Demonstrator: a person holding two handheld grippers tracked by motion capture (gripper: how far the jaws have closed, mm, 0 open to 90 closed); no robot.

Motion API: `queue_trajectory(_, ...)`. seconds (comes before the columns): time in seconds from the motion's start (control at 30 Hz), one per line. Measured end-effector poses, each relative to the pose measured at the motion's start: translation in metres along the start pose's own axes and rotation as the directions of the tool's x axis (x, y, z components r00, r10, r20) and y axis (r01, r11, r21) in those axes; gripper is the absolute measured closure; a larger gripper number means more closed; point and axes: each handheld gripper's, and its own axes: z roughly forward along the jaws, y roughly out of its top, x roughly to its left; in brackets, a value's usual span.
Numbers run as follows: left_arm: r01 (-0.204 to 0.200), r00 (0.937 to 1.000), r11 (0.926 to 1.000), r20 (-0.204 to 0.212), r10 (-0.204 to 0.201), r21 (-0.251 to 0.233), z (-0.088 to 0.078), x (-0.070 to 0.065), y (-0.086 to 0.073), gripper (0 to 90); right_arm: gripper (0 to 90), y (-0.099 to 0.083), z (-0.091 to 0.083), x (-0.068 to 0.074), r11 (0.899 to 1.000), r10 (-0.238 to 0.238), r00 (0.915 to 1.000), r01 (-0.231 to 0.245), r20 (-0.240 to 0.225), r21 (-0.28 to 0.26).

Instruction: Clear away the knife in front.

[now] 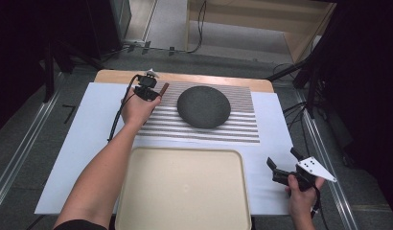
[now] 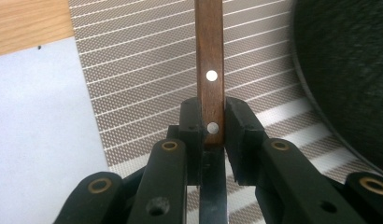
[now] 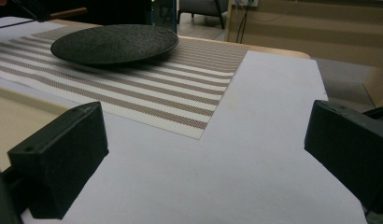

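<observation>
My left gripper [image 1: 151, 91] is at the far left of the striped placemat [image 1: 242, 129], held above it and shut on a brown wooden handle [image 1: 164, 88]. In the left gripper view the pads [image 2: 190, 122] clamp the handle [image 2: 209, 51] near its lower silver rivet, and a dark flat strip [image 2: 213, 196] runs back from it between the jaws. A dark round plate [image 1: 204, 106] lies on the placemat just right of that gripper. My right gripper [image 1: 282, 163] is low at the near right over the white sheet, open with nothing between its jaws [image 3: 203, 172].
A large beige tray [image 1: 137, 191] lies at the near edge, between my forearms. The white sheet [image 1: 79, 143] covers the wooden table [image 1: 113, 75]. From the right gripper view the plate [image 3: 115, 43] and placemat [image 3: 180, 93] lie ahead to the left.
</observation>
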Motion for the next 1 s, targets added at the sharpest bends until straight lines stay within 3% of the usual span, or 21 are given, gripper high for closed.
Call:
queue_trajectory(0.37, -0.015, 0.9990, 0.9998, 0.042, 0.015, 0.009, -0.021, -0.012, -0.014, 77.4, 0.0, 0.000, 0.000, 0.000, 1.000, 0.003, 1.0000, -0.003, 0.000, -0.001)
queue_trajectory(0.5, -0.051, 0.9981, 0.9984, 0.035, 0.051, 0.021, -0.024, -0.019, -0.022, 77.5, 0.0, 0.000, 0.000, 0.000, 1.000, 0.003, 1.0000, -0.003, 0.001, 0.000)
queue_trajectory(0.6, -0.057, 0.9972, 0.9983, 0.048, 0.056, 0.008, -0.030, -0.023, -0.029, 77.5, 0.0, 0.000, 0.000, -0.001, 1.000, 0.003, 1.0000, -0.003, 0.002, -0.001)
queue_trajectory(1.0, -0.053, 0.9952, 0.9981, 0.080, 0.055, -0.033, -0.056, -0.034, -0.072, 77.4, 0.0, 0.000, 0.000, -0.001, 1.000, 0.004, 1.0000, -0.004, 0.000, 0.000)
